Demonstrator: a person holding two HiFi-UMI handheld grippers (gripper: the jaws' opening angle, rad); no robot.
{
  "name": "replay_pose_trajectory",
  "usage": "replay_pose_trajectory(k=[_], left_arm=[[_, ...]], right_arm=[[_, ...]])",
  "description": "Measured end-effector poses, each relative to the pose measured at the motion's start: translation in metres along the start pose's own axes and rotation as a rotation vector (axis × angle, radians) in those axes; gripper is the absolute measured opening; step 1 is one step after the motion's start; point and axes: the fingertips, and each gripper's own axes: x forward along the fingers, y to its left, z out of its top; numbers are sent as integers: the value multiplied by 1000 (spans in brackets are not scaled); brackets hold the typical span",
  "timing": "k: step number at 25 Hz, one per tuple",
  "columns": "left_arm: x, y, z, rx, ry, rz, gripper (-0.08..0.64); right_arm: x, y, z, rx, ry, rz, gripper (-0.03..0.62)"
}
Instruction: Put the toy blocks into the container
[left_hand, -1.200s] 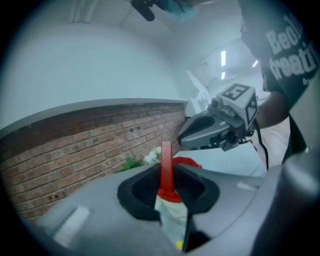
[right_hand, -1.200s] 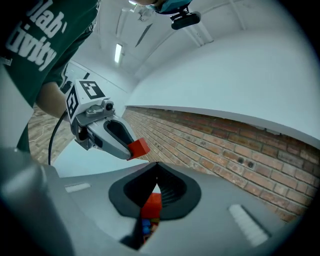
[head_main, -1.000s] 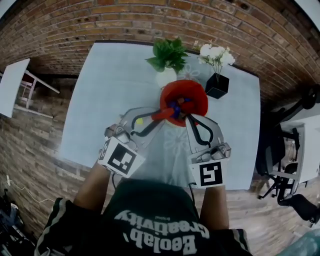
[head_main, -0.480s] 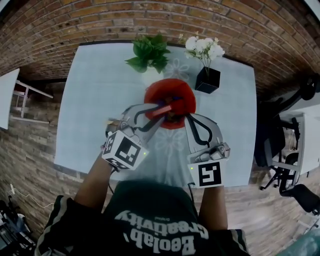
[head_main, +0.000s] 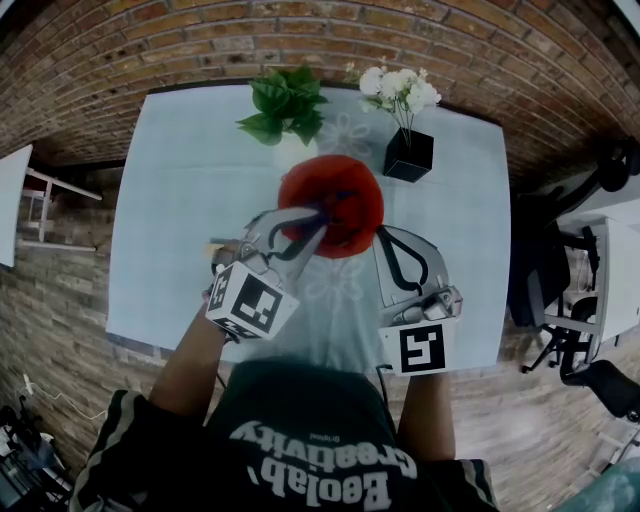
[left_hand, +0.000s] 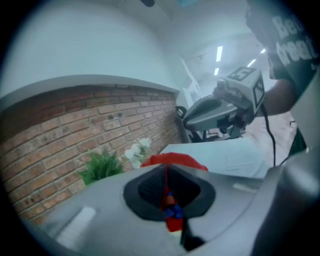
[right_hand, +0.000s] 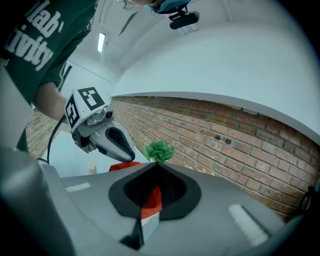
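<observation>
A red round container (head_main: 292, 190) stands mid-table with blue blocks (left_hand: 173, 211) inside. My left gripper (head_main: 320, 215) reaches its near left rim. Its jaws have just been closing on a thin red piece, by its look a long red block (left_hand: 165, 182), which is pinched edge-on between them. My right gripper (head_main: 380, 232) rests at the container's lower right rim. Its jaws stand almost together, and the slit (right_hand: 157, 166) shows only the red container wall (right_hand: 152, 197) and pale table. Each gripper view shows the other gripper beside the container (right_hand: 122, 166).
A leafy plant in a white pot (head_main: 285, 110) and white flowers in a black vase (head_main: 405, 150) stand just behind the container. A small pale block (head_main: 213, 243) lies on the table left of my left gripper. Office chairs (head_main: 570, 300) stand to the right.
My left gripper has carried the red piece rightward, up to the container's rim. The right gripper stays by the right rim. The head camera's framing has shifted.
</observation>
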Motion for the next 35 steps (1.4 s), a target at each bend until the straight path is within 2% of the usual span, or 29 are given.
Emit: replay_pose_trajectory(k=[1,8,19,26,28,30,31,33,35], left_arm=[[-4,4,3,5,-10,26,2],[-42,22,7,-6,-37,122,2],[-144,47,-32,-37,47,279,2],[-176,47,-50,-53,79,324,2],[-170,45,-57,-46,101,299,2],[-156,40,-76,-46,160,230,3],[-146,35,-91,-48,207,176,5],[-123,22,-127,-49,322,43,95],[-101,10,-162,-41,426,-73,135]], right_arm=[[0,1,1,-2,-3,2,6],[11,19,23,-14,-46,31,6],[51,99,90,-77,-167,196,6],[60,132,105,-93,-185,254,6],[61,135,106,-93,-183,257,6],[61,136,105,-92,-179,257,6],[60,137,103,-90,-174,257,6],[60,138,98,-85,-155,257,6],[59,139,91,-79,-131,256,6]])
